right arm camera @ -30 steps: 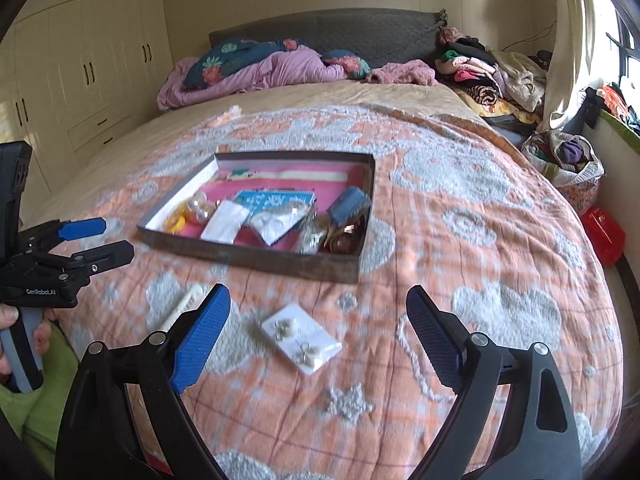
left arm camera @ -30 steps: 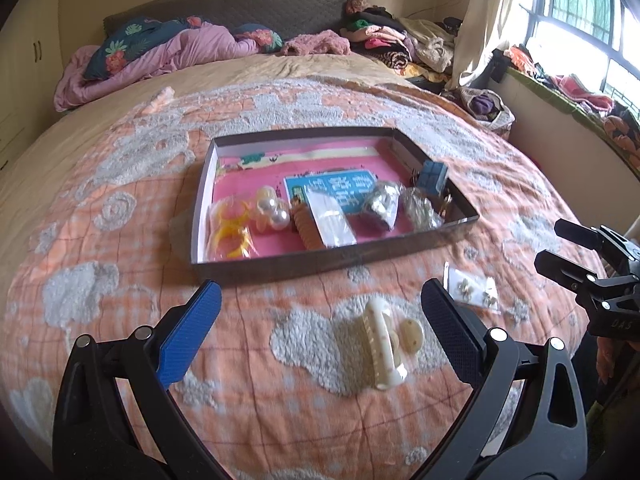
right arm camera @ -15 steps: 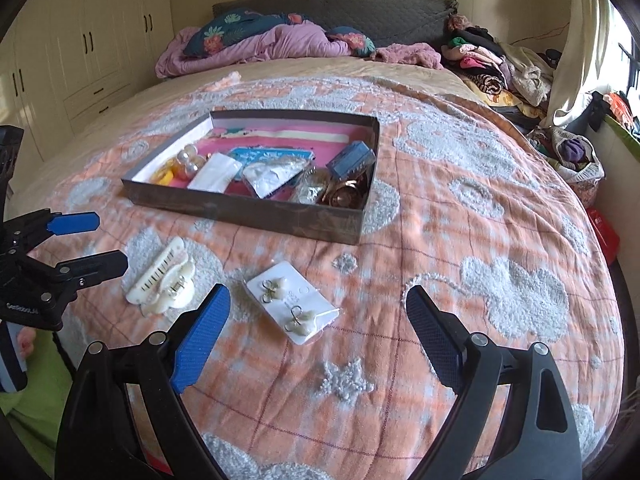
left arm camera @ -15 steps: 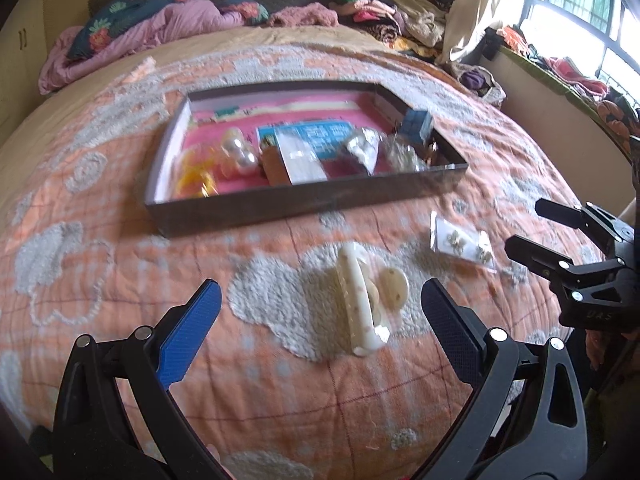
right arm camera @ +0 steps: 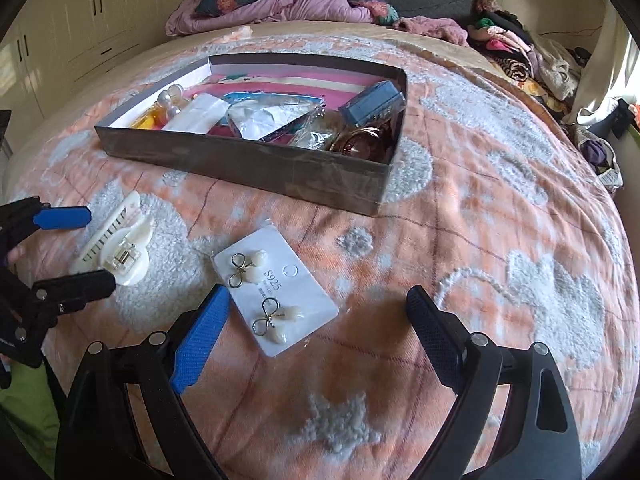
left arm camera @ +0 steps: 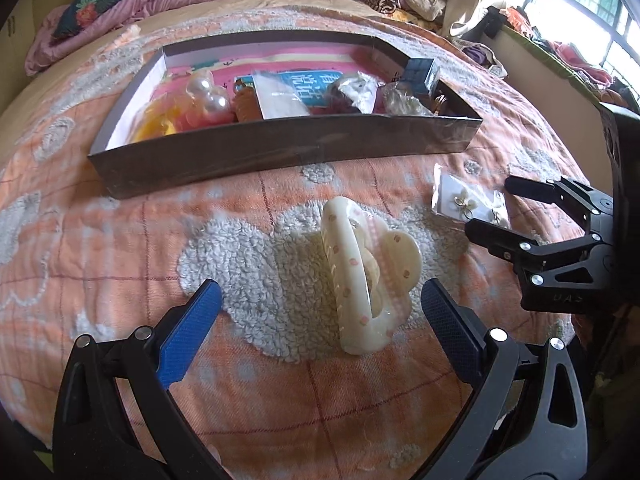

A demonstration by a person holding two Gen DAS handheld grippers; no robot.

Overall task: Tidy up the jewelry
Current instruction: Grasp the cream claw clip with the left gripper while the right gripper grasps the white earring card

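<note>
A cream hair claw clip lies on the orange bedspread, between the open fingers of my left gripper; it also shows in the right wrist view. A white card with two bow earrings lies just ahead of my open right gripper, nearer its left finger; the card also shows in the left wrist view. A shallow dark tray beyond both holds pearl baubles, packets and a small blue box. Both grippers are empty.
The orange bedspread with grey fleece patches covers a round bed. Pillows and a purple blanket lie at the far side, heaps of clothes at the far right. Cupboards stand at the left.
Both grippers have moved forward and down towards the bedspread. The hair clip now lies between the left fingers and the earring card is close to the right fingers.
</note>
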